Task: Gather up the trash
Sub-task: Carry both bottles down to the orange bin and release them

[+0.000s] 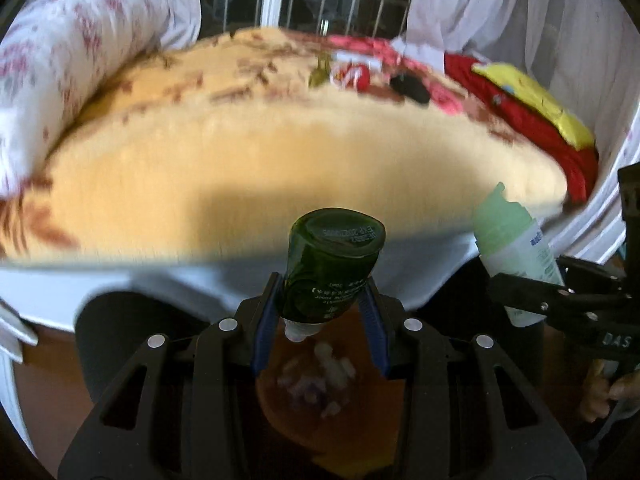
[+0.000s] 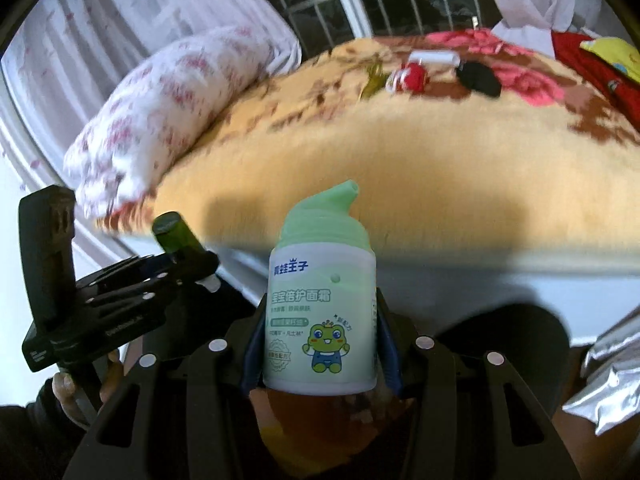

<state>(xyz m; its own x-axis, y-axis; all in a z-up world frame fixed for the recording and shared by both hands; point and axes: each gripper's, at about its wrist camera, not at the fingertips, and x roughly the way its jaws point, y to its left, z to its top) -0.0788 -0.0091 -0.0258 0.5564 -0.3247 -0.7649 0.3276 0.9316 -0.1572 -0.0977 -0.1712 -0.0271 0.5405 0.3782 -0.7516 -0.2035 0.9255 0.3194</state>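
Note:
My left gripper [image 1: 325, 300] is shut on a small dark green bottle [image 1: 332, 264], held cap down with its base toward the bed. My right gripper [image 2: 320, 340] is shut on a pale green pump bottle with a frog picture [image 2: 322, 312], held upright. Each gripper shows in the other's view: the right one with its pump bottle [image 1: 516, 248] at the right, the left one with the green bottle [image 2: 176, 236] at the left. An orange bin [image 1: 332, 400] with crumpled scraps lies below both grippers [image 2: 328, 420].
A bed with a yellow flowered blanket [image 1: 280, 152] fills the view ahead. On its far side lie a red can [image 2: 412, 76], a black object [image 2: 480, 76] and a white object [image 2: 434, 58]. A flowered pillow [image 2: 160, 112] lies at the left. Silver foil [image 2: 612, 392] lies at the right.

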